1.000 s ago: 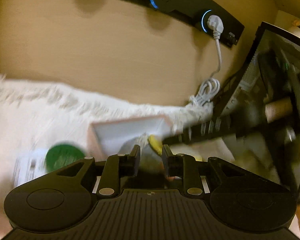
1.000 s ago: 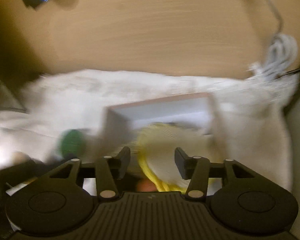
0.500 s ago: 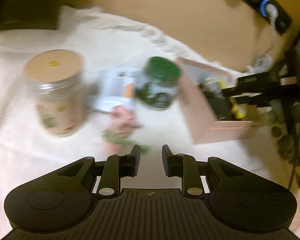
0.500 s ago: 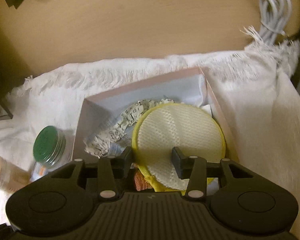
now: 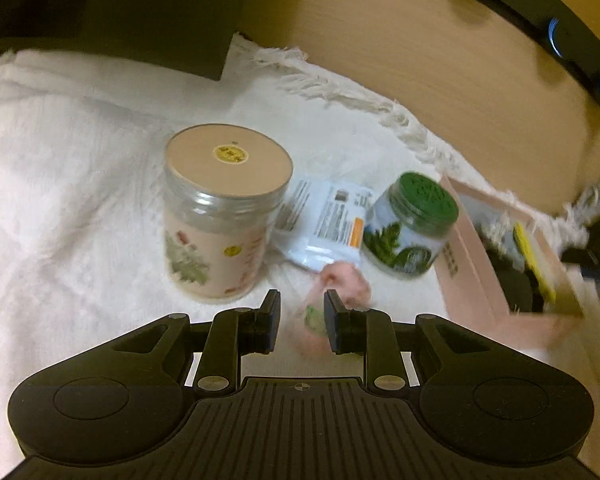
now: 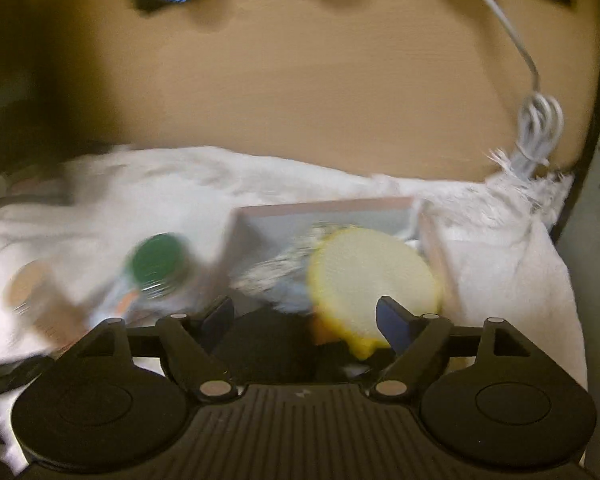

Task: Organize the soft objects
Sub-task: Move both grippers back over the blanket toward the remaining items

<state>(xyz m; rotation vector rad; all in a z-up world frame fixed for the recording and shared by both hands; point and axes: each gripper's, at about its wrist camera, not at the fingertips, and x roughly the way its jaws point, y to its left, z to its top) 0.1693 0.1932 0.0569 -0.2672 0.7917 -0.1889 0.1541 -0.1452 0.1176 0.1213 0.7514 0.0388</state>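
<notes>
A pink and green soft thing (image 5: 342,280) lies on the white towel (image 5: 60,160), blurred. My left gripper (image 5: 302,316) hangs low over it with its jaws a narrow gap apart. Part of the soft thing shows in that gap by the right finger (image 5: 336,320); no squeeze shows. A round yellow mesh pad (image 6: 372,272) lies in the pink box (image 6: 324,206) on patterned cloth. My right gripper (image 6: 304,316) is just in front of the box with its jaws opening wide; nothing is pressed between them. The box (image 5: 472,280) stands right of the left gripper.
A tall tan-lidded jar (image 5: 224,208), a white packet (image 5: 332,220) and a green-lidded jar (image 5: 412,228) stand left of the box. The fringed towel ends at the bare wooden desk (image 6: 300,100). A coiled white cable (image 6: 536,136) and a black power strip lie at the back.
My left gripper swung from the box to the jars and came down onto the pink soft thing. My right gripper's jaws widened off the yellow pad, which now lies in the box.
</notes>
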